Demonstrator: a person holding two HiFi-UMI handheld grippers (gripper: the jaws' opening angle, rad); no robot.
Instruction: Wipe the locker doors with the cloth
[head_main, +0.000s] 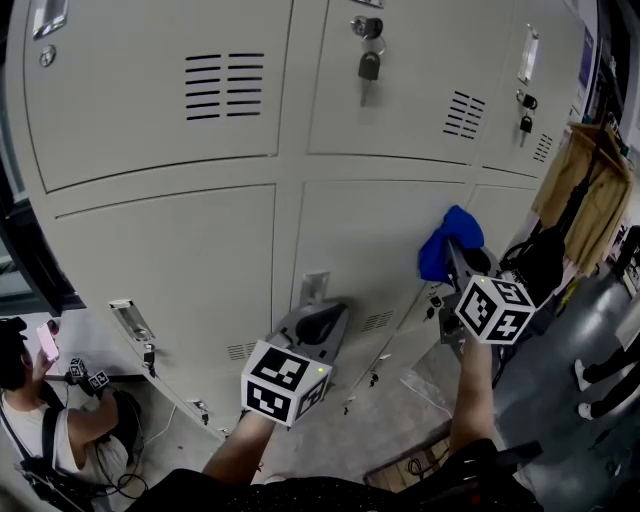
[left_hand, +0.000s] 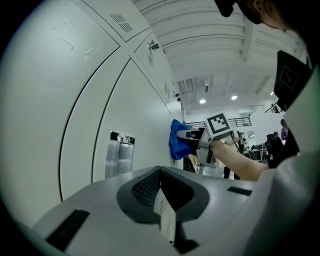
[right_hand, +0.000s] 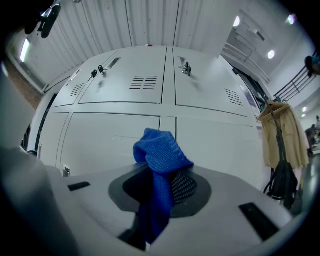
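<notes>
A blue cloth (head_main: 450, 245) is bunched in my right gripper (head_main: 460, 265), which is shut on it and holds it against a lower grey locker door (head_main: 360, 235). In the right gripper view the cloth (right_hand: 160, 155) drapes over and between the jaws of the right gripper (right_hand: 162, 182), with the lockers (right_hand: 115, 140) straight ahead. My left gripper (head_main: 322, 320) hovers lower left, close to the same door, its jaws together and empty. The left gripper view shows this left gripper (left_hand: 162, 195) beside the door (left_hand: 75, 100), with the cloth (left_hand: 177, 140) and right gripper (left_hand: 194, 136) further along.
A padlock (head_main: 369, 65) hangs on an upper door. Metal latches (head_main: 314, 288) (head_main: 132, 320) stick out of the lower doors. A tan coat (head_main: 585, 190) and black bag (head_main: 540, 262) hang at the right. One person sits at the bottom left (head_main: 45, 410); feet (head_main: 590, 390) stand at right.
</notes>
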